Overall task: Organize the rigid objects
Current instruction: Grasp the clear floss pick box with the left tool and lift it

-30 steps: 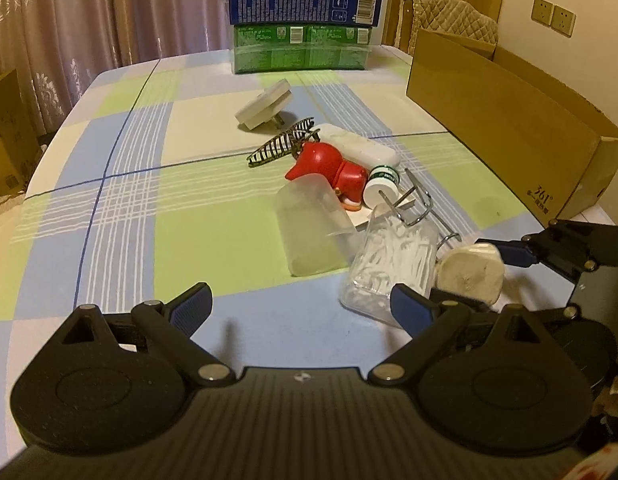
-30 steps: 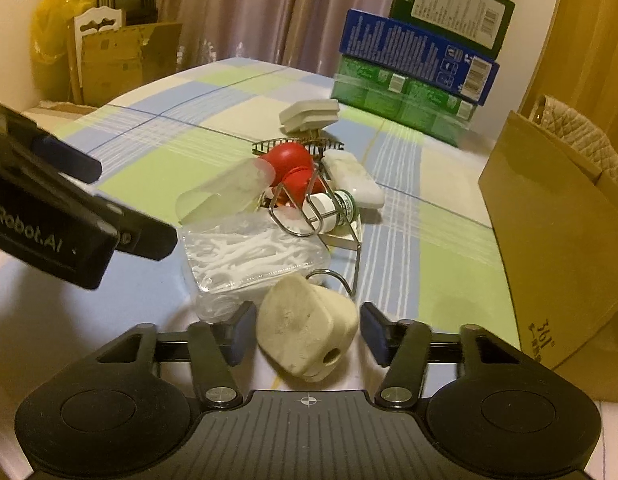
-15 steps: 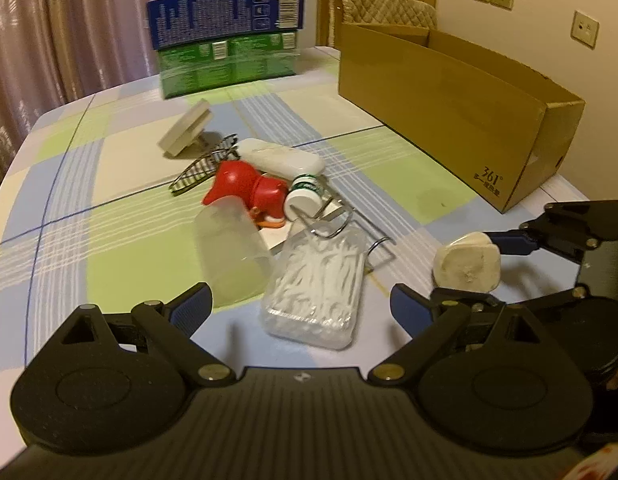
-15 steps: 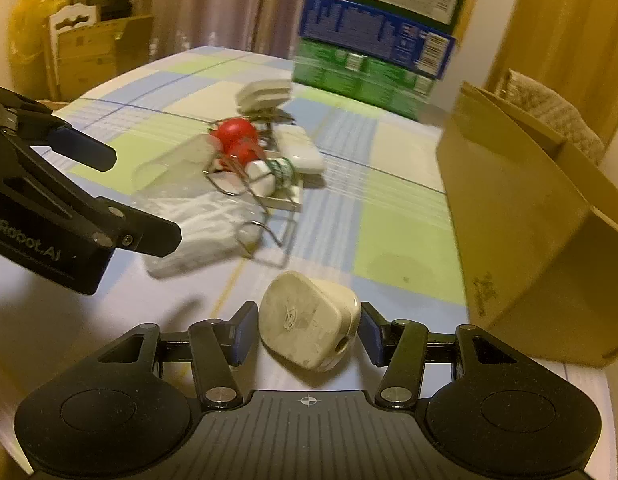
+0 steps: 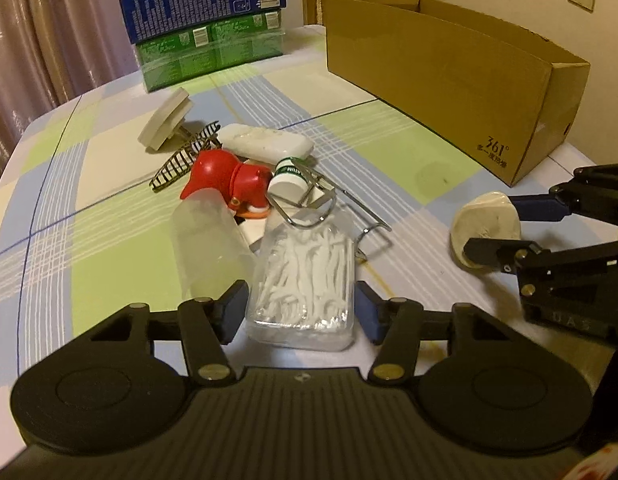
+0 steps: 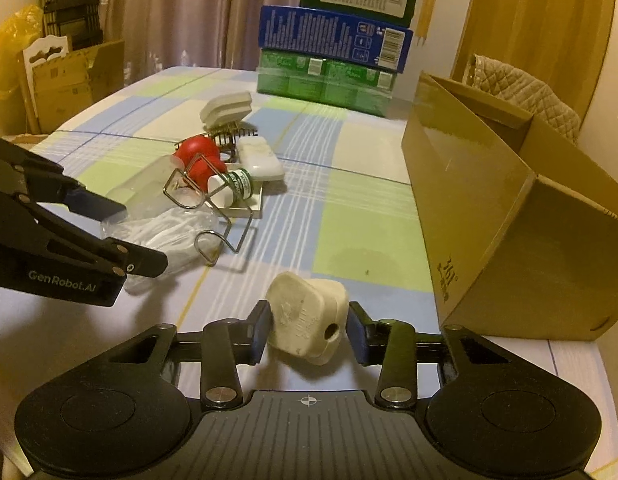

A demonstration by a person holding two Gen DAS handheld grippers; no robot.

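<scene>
My right gripper (image 6: pixel 307 326) is shut on a cream plug-shaped block (image 6: pixel 307 322), held just above the table beside the open cardboard box (image 6: pixel 489 208); the block also shows in the left wrist view (image 5: pixel 487 230). My left gripper (image 5: pixel 301 312) has its fingers on both sides of a clear box of white floss picks (image 5: pixel 305 276), closed in against its walls. Behind it lie a clear bottle (image 5: pixel 207 248), a red toy (image 5: pixel 229 182), a small green-labelled bottle (image 5: pixel 289 178), a wire rack (image 5: pixel 333 216), a white case (image 5: pixel 265 144) and a cream holder (image 5: pixel 165 124).
Stacked green and blue cartons (image 5: pixel 207 28) stand at the far table edge. The cardboard box (image 5: pixel 449 80) runs along the right side. Checked tablecloth (image 5: pixel 109 248) lies left of the pile. Boxes and a chair (image 6: pixel 61 76) stand beyond the left edge.
My right gripper carried the cream block away from the pile to the right, toward the cardboard box. My left gripper moved in and narrowed its fingers around the floss pick box.
</scene>
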